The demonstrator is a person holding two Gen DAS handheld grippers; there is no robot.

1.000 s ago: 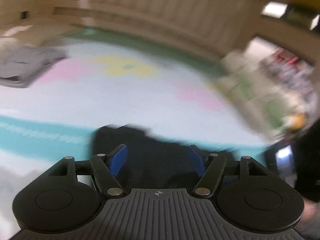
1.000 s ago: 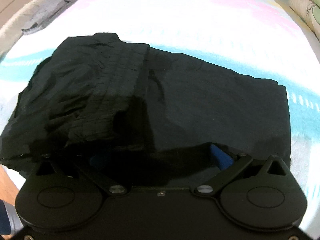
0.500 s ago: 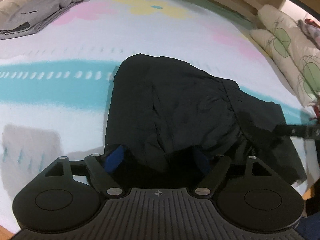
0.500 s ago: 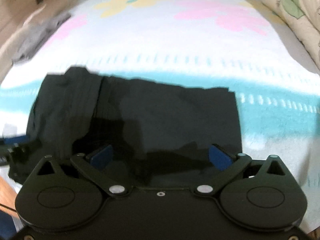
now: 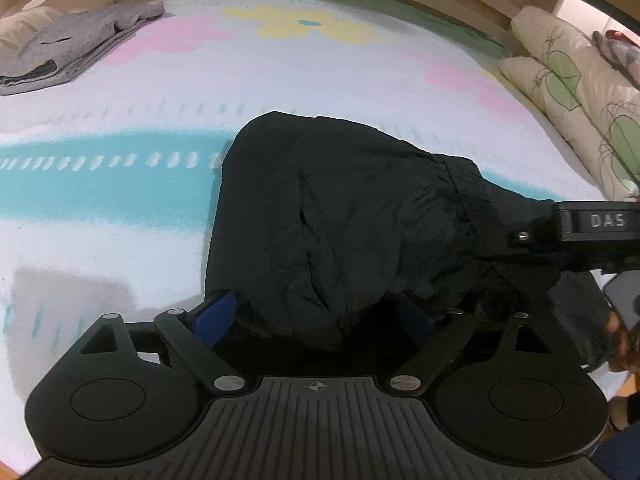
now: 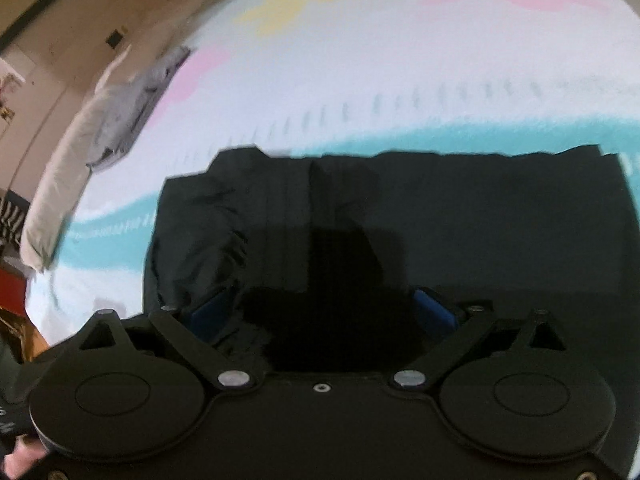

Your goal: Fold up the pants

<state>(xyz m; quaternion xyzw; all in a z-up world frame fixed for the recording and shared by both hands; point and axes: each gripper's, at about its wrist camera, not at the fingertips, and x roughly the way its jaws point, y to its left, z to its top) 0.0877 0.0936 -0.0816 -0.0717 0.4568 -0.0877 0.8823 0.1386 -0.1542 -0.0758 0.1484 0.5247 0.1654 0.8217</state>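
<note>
A bed cover (image 5: 360, 80) in white is seen, printed with a turquoise stripe and pink and yellow flowers. At the far left a folded grey garment (image 5: 76, 44) is laid on it, and at the right edge leaf-patterned pillows (image 5: 576, 92) are stacked. Wooden panelling is seen behind.

The black pants (image 5: 360, 220) are laid on the cover near its front edge, already folded into a compact, wrinkled bundle (the elastic waistband is visible).

The left gripper (image 5: 320, 316) is opening, with a fold of the pants between its blue pads, which are not pressed on it. The right gripper (image 6: 324, 312) is closing slightly but is kept wide over the cloth, nothing being held.
</note>
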